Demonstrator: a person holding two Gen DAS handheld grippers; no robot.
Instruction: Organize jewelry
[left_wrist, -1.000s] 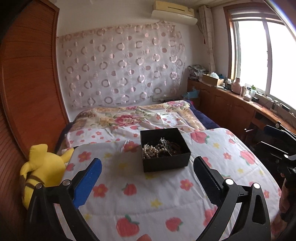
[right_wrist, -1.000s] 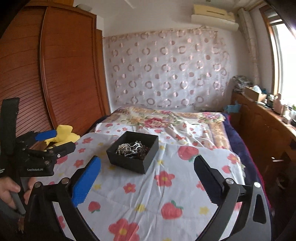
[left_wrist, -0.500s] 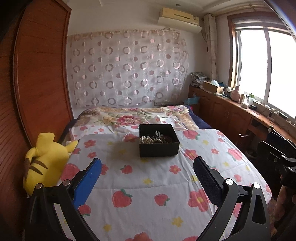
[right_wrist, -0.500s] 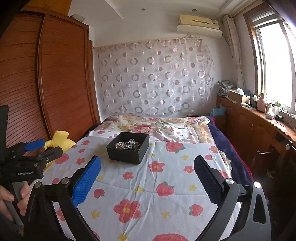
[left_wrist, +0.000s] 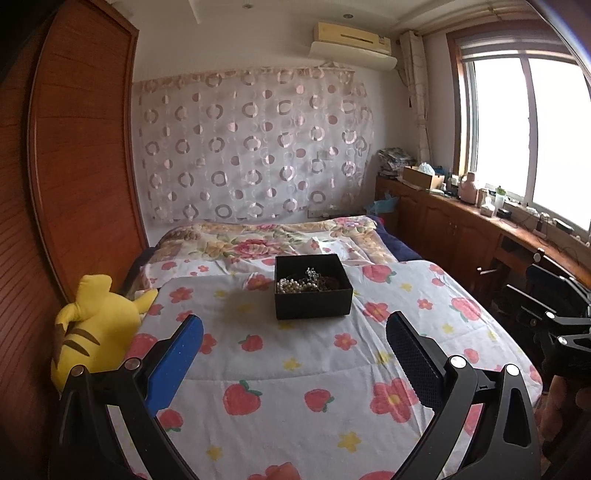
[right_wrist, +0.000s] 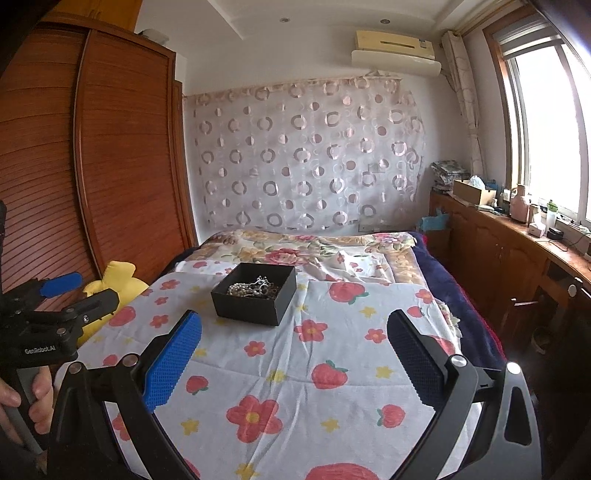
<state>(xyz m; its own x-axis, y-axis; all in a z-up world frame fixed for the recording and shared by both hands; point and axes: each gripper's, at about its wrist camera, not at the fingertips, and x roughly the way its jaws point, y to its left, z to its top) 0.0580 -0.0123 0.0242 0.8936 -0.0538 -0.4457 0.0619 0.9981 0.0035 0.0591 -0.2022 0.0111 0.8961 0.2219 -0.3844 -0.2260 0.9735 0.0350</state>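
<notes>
A black open box (left_wrist: 312, 305) stands on the flowered bedspread (left_wrist: 295, 369), holding a pearl string (left_wrist: 291, 286), a silver piece and dark jewelry in a tangle. It also shows in the right wrist view (right_wrist: 255, 300). My left gripper (left_wrist: 294, 328) is open and empty, held well back from the box above the bed's near part. My right gripper (right_wrist: 294, 326) is open and empty, also back from the box, to its right. The left gripper's body shows at the left edge of the right wrist view (right_wrist: 55, 314).
A yellow plush toy (left_wrist: 96, 325) lies at the bed's left edge against the wooden wardrobe (left_wrist: 74, 166). A wooden cabinet counter (left_wrist: 480, 229) with small items runs along the right under the window. A patterned curtain (left_wrist: 255, 147) hangs on the far wall.
Both grippers have pulled back and up from the box, so it looks smaller and farther. Both stay open and empty.
</notes>
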